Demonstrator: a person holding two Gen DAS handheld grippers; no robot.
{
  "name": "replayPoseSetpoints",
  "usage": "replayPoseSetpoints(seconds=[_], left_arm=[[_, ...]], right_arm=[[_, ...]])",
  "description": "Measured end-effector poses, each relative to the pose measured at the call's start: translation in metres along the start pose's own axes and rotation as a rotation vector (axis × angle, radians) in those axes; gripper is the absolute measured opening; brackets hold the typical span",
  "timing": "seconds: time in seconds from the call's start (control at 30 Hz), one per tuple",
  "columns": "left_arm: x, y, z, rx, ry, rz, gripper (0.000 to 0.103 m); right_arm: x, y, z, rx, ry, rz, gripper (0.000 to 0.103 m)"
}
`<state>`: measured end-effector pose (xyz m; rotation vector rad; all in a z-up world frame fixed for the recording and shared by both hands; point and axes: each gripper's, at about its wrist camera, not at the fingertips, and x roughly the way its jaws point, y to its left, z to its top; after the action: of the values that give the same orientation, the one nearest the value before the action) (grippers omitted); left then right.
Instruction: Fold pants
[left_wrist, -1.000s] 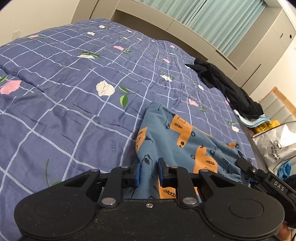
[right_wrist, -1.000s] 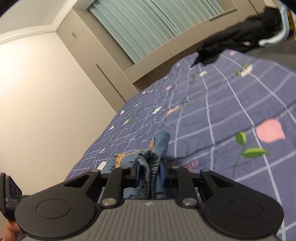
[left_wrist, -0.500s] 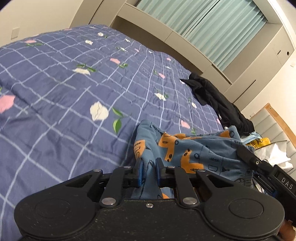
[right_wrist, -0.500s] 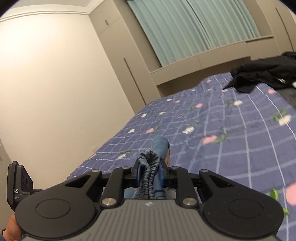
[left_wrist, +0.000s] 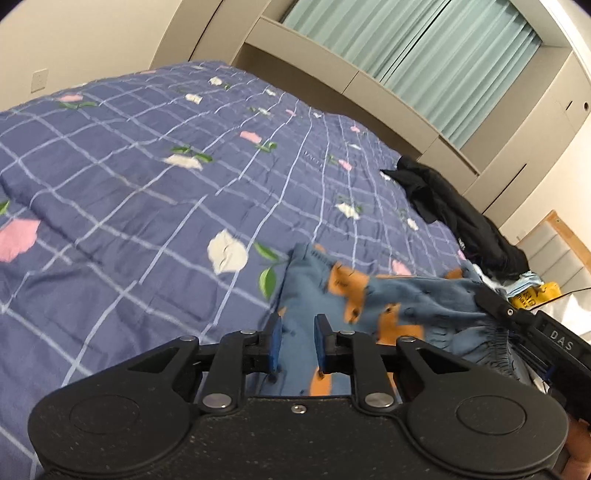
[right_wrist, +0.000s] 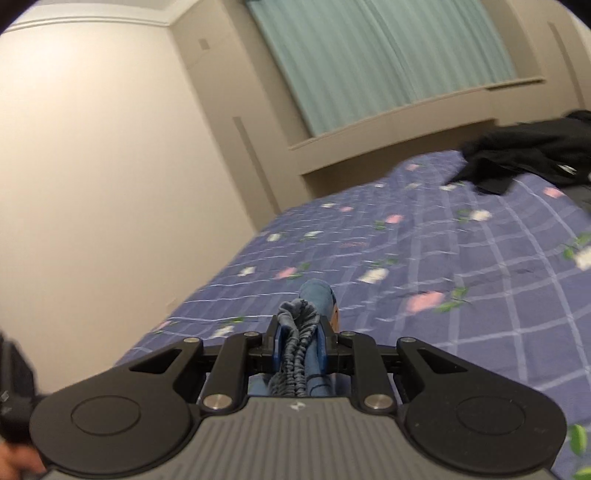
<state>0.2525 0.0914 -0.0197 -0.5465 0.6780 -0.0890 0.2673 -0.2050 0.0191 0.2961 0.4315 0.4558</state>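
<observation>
The pants (left_wrist: 406, 295), a small blue pair printed with orange figures, hang bunched between the two grippers just above the near part of the bed (left_wrist: 147, 206), which carries a purple checked quilt with a flower print. One leg end trails toward the quilt ahead of the left gripper (left_wrist: 297, 343); whether it touches the quilt cannot be told.

Left gripper: blue fabric passes between the jaws. The jaws have just been opening a little, and a narrow gap shows beside each pad. Judgement: the hold is loose at best, and whether the pads still press the cloth cannot be told.

Right gripper (right_wrist: 300, 345): jaws closed on the gathered elastic waistband (right_wrist: 297, 332), which fills the gap between the pads in thick ribbed folds.

Handling, as a judgement: the garment is light, soft and limp. It will sag and swing from any hold and will not keep a shape until laid flat. The knit cloth looks unlikely to slip. The waistband is the firmest place to grip. The hem ends of the legs are the other sound holds for spreading it out.

Containers: at the far right of the left wrist view, beyond the bed edge, a white bag (left_wrist: 576, 306) shows, with a yellow item (left_wrist: 532, 295) near it. Its contents cannot be made out. A black garment (left_wrist: 454, 214) lies heaped on the far side of the bed, well apart from the pants.
</observation>
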Motion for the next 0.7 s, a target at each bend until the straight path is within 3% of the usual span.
replayPoseSetpoints(seconds=[0.17, 0.27, 0.33, 0.4, 0.5, 0.7], left_arm=[[0.002, 0.004, -0.010, -0.003, 0.009, 0.012, 0.034], [-0.003, 0.002, -0.013, 0.010, 0.007, 0.016, 0.045], [-0.008, -0.002, -0.014, 0.023, -0.004, 0.017, 0.059], [-0.014, -0.007, -0.014, 0.041, -0.016, 0.016, 0.068], [-0.026, -0.018, -0.015, 0.072, -0.042, 0.011, 0.079], [-0.058, -0.042, -0.019, 0.148, -0.108, 0.002, 0.099]], right_arm=[[-0.003, -0.043, -0.016, 0.088, 0.053, -0.130, 0.022], [-0.003, -0.060, -0.029, 0.110, 0.094, -0.192, 0.033], [-0.007, -0.066, -0.035, 0.123, 0.100, -0.209, 0.039], [-0.013, -0.066, -0.036, 0.119, 0.091, -0.215, 0.058], [-0.027, -0.055, -0.033, 0.061, 0.066, -0.232, 0.078], [-0.063, -0.020, -0.025, -0.057, -0.013, -0.247, 0.100]])
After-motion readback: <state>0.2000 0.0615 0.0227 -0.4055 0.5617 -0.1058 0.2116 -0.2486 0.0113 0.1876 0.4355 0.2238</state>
